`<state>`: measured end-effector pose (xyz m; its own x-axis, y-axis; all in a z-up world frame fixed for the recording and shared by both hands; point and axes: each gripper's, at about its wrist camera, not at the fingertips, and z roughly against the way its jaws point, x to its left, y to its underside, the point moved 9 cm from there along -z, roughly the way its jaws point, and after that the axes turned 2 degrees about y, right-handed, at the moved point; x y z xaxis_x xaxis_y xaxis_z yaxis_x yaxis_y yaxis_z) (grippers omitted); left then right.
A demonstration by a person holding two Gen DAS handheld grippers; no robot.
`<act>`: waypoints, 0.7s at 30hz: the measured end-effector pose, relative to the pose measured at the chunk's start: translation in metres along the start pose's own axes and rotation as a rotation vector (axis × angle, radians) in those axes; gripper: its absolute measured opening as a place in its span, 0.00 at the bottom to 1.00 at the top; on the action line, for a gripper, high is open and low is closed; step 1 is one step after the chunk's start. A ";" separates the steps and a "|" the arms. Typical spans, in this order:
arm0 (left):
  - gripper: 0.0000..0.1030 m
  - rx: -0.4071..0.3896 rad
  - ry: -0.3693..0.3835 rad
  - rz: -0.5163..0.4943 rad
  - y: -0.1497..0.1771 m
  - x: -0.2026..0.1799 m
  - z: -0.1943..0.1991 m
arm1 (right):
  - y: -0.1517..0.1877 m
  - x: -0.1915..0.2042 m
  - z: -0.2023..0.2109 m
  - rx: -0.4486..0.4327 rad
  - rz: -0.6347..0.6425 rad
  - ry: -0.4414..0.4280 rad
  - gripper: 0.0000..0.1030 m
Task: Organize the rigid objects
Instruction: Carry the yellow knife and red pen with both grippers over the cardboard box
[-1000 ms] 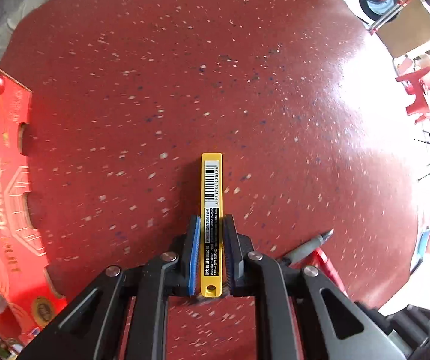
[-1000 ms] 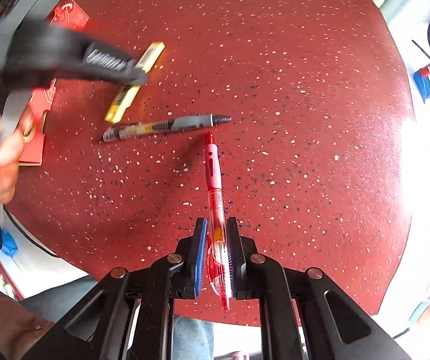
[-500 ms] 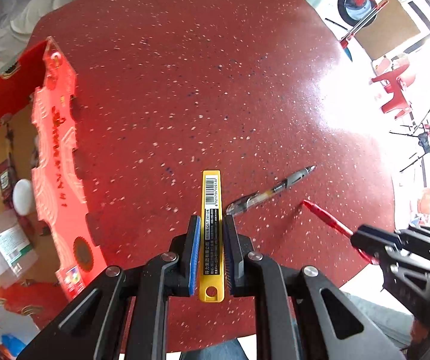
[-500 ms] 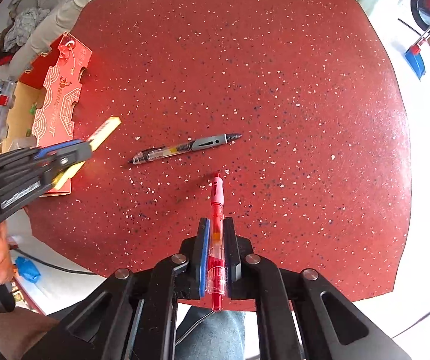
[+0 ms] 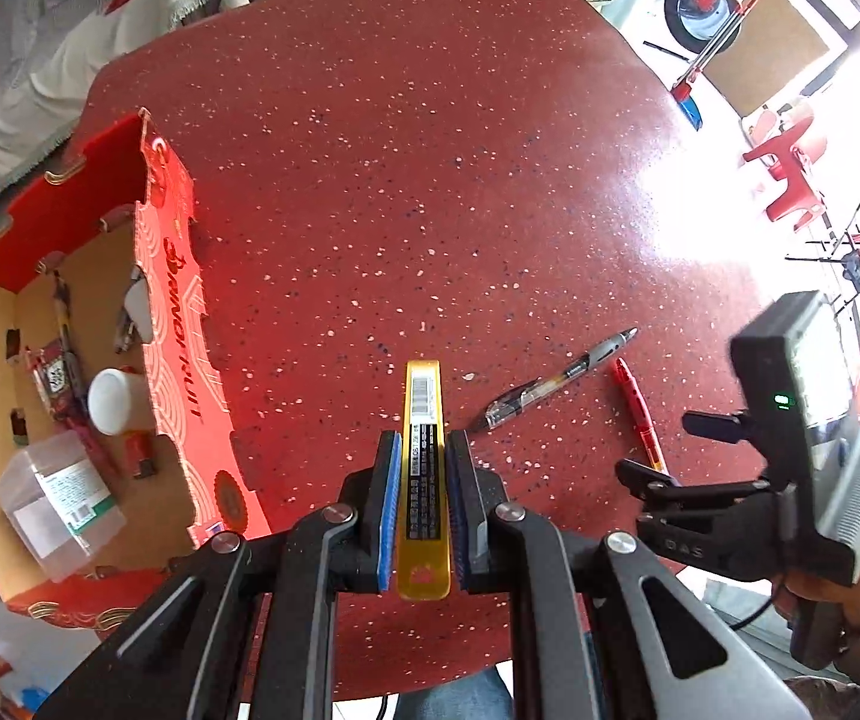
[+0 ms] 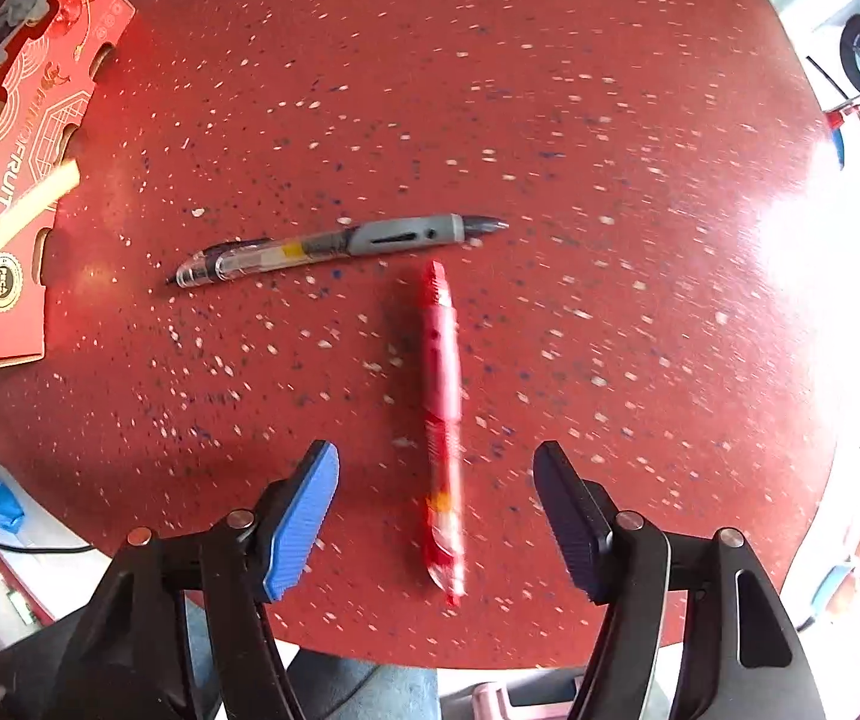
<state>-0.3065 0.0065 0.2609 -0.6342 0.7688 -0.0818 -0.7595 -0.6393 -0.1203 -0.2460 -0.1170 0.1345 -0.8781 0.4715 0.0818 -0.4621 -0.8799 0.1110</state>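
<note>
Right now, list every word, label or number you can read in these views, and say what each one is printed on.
"FRUIT": white capitals on the outer wall of the red cardboard box; the letters before it are too warped to read.
"DAS": embossed on the body of the right gripper, only faintly legible.
Barcode and black label on the yellow blade case, held in the left gripper: too small.
Label on the clear plastic box and round seal on the red box: too small.

Red pen [image 6: 443, 420] motion-blurred, lower end smeared near table's [image 6: 550, 120] near edge. Box [image 6: 16, 192] cut off at left frame edge. Label print on yellow case [image 5: 424, 474] unreadable.
</note>
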 end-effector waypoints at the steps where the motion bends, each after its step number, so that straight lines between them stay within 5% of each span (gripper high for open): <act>1: 0.15 -0.003 -0.007 -0.003 0.000 0.002 0.001 | -0.002 0.004 -0.005 0.014 0.005 0.003 0.59; 6: 0.15 -0.019 -0.022 -0.010 -0.002 0.005 0.004 | -0.006 0.016 -0.013 0.026 0.034 0.042 0.40; 7: 0.15 -0.021 -0.022 -0.012 -0.003 0.005 0.004 | -0.006 0.019 -0.012 0.019 0.048 0.049 0.16; 8: 0.15 -0.023 -0.022 -0.013 -0.004 0.005 0.004 | -0.005 0.021 -0.010 0.018 0.056 0.052 0.10; 21: 0.18 -0.004 -0.029 0.027 -0.004 0.009 -0.008 | -0.005 0.000 0.017 -0.011 -0.057 -0.011 0.10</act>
<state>-0.3076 0.0158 0.2524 -0.6584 0.7505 -0.0566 -0.7415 -0.6597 -0.1221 -0.2415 -0.1120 0.1504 -0.8487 0.5218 0.0863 -0.5130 -0.8519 0.1052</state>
